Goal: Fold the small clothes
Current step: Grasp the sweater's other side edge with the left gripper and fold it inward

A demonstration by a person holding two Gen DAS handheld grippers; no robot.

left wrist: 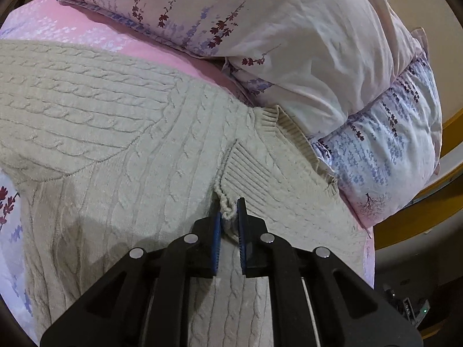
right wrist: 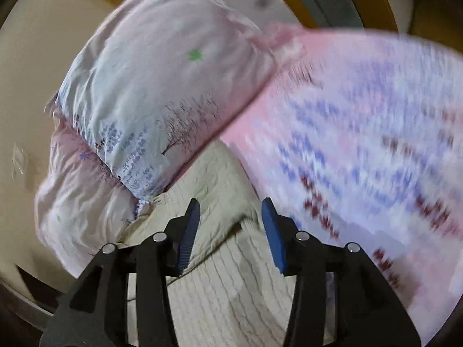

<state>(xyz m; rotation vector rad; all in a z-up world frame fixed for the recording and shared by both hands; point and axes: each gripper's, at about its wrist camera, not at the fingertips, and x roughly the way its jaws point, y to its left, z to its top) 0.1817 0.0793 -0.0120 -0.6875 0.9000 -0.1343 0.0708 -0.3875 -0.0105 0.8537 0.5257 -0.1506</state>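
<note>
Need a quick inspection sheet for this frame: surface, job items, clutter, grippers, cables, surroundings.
Surface: bed sheet, pink with floral print, under the garment.
Job's things: cream cable-knit sweater spread out flat, one sleeve lying across the body.
Clutter: two floral pillows stacked against the sweater's far edge.
Grippers: left gripper shut on a ribbed edge of the sweater; right gripper open above the sweater, holding nothing; its view is motion-blurred.
Cables: nothing seen.
Surroundings: wooden bed frame at the edge; wall behind the pillows.

Motion-blurred floral bedsheet (right wrist: 361, 144); sweater (left wrist: 115, 144) cut off at frame edges
</note>
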